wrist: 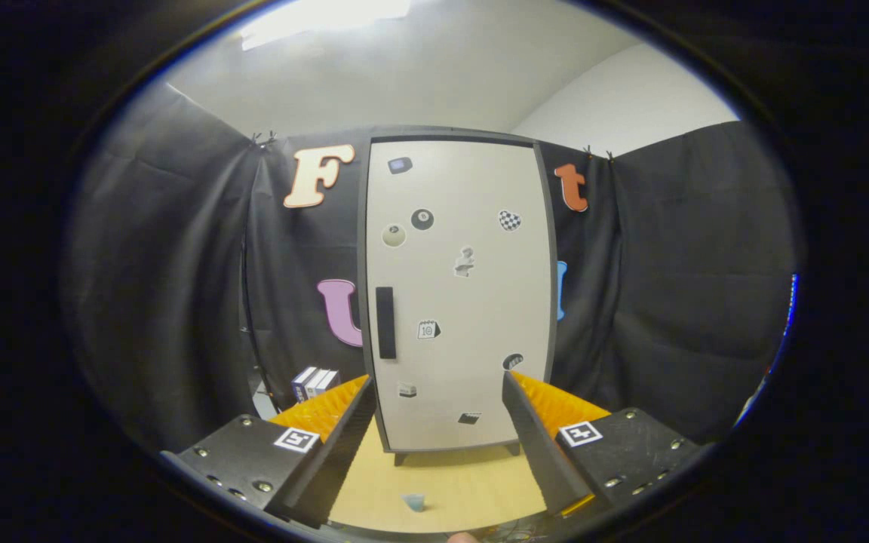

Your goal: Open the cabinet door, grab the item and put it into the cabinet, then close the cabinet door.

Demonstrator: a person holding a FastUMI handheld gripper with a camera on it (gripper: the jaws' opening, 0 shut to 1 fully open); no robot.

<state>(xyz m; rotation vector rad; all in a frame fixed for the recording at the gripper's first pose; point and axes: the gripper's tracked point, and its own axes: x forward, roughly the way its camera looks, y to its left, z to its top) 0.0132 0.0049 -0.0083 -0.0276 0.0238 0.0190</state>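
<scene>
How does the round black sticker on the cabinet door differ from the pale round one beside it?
The black sticker is dark with a light centre spot; the pale sticker is cream with a dark spot. The black one sits slightly higher and further from the handle side. Both are round, alike in size, on the shut door beyond the open tongs.

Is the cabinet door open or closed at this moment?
Closed: the cabinet door lies flat in its frame, handle untouched. The gripper is open, short of it.
</scene>
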